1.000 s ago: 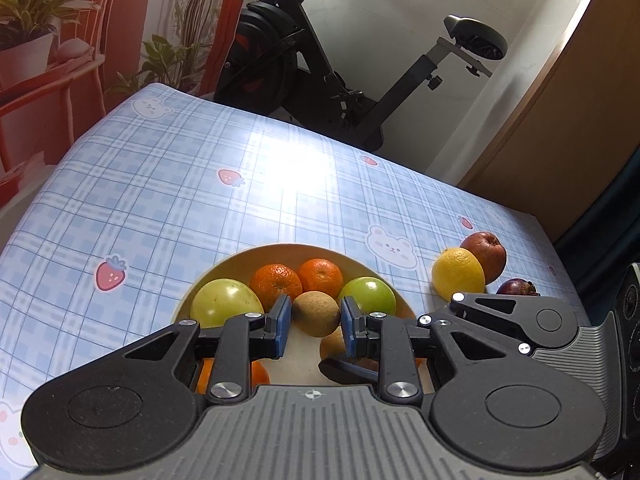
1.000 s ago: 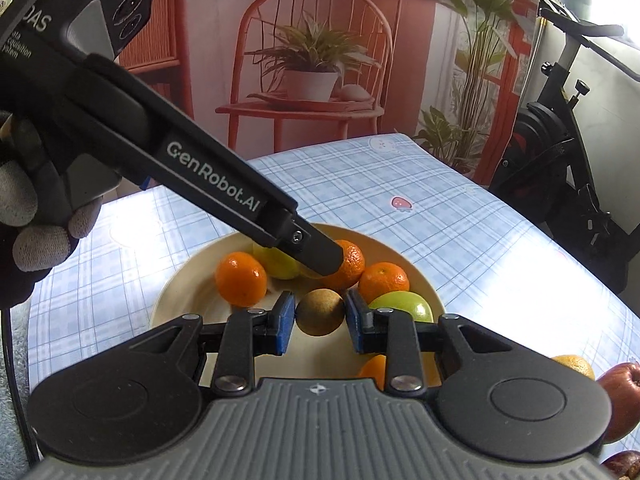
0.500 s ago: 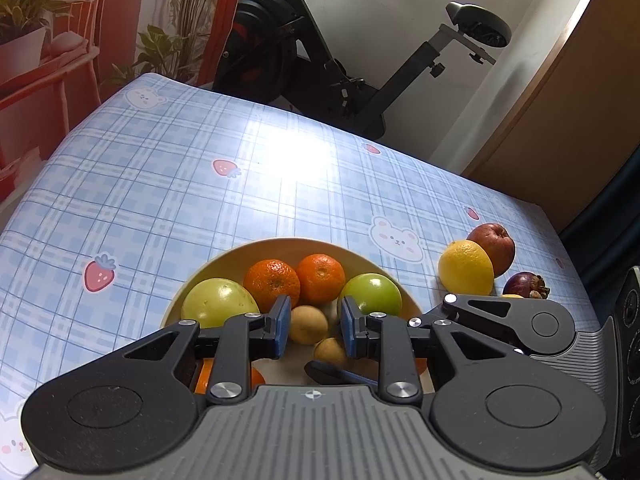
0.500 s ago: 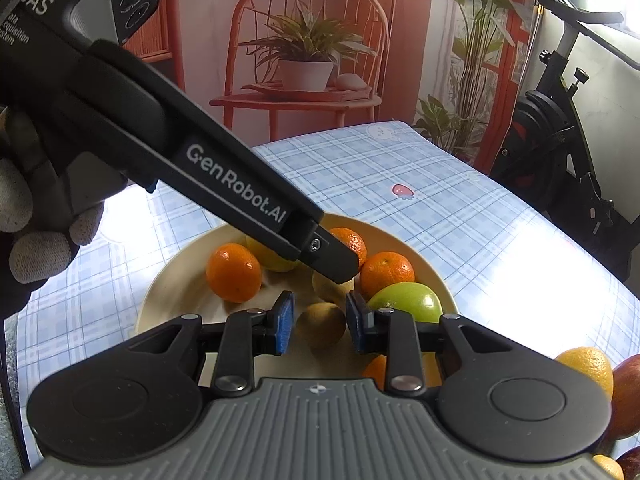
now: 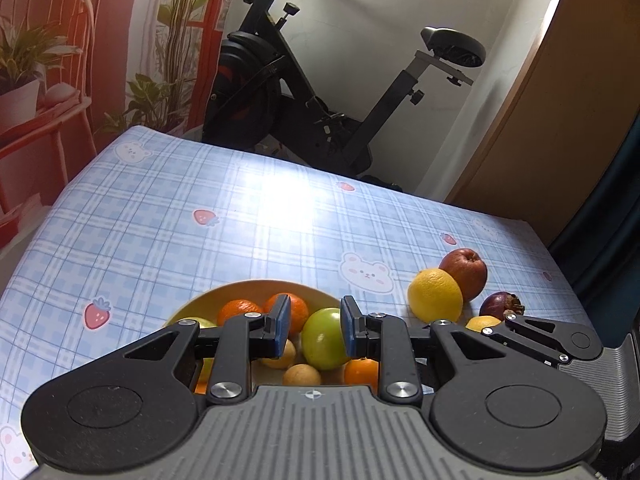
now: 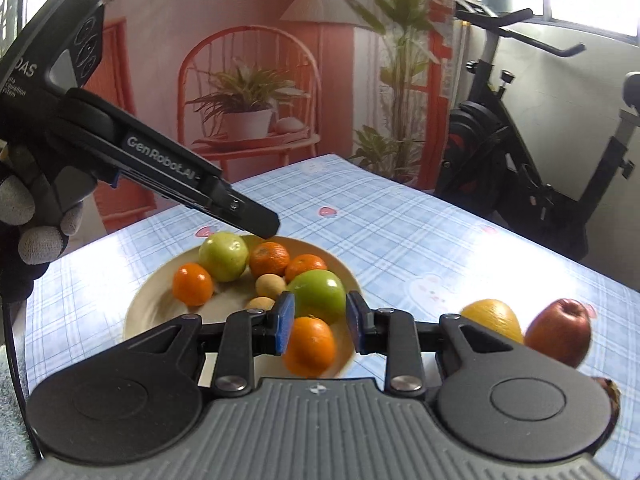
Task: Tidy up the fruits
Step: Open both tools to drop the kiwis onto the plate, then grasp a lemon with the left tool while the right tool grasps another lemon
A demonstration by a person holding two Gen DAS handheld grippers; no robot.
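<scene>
A yellow bowl point(image 6: 138, 314) holds oranges, two green apples and two small brown fruits point(image 6: 271, 285). My right gripper point(image 6: 320, 320) is open and empty, above the bowl's near edge over an orange point(image 6: 309, 344). My left gripper point(image 5: 313, 330) is open and empty above the bowl point(image 5: 256, 289), with a green apple point(image 5: 323, 344) seen between its fingers. It also shows in the right wrist view point(image 6: 260, 224), raised over the bowl's far left. A yellow citrus point(image 5: 435, 295), a red apple point(image 5: 464, 272) and a dark purple fruit point(image 5: 500, 305) lie on the table right of the bowl.
The table has a blue checked cloth point(image 5: 200, 216). An exercise bike point(image 5: 320, 92) stands behind its far edge. A red chair with a potted plant point(image 6: 248, 120) stands beyond the table. A wooden cabinet point(image 5: 560, 120) is at the right.
Both grippers let go of the small brown fruits, which now lie in the bowl. Both have opened wider and lifted back from the bowl.
</scene>
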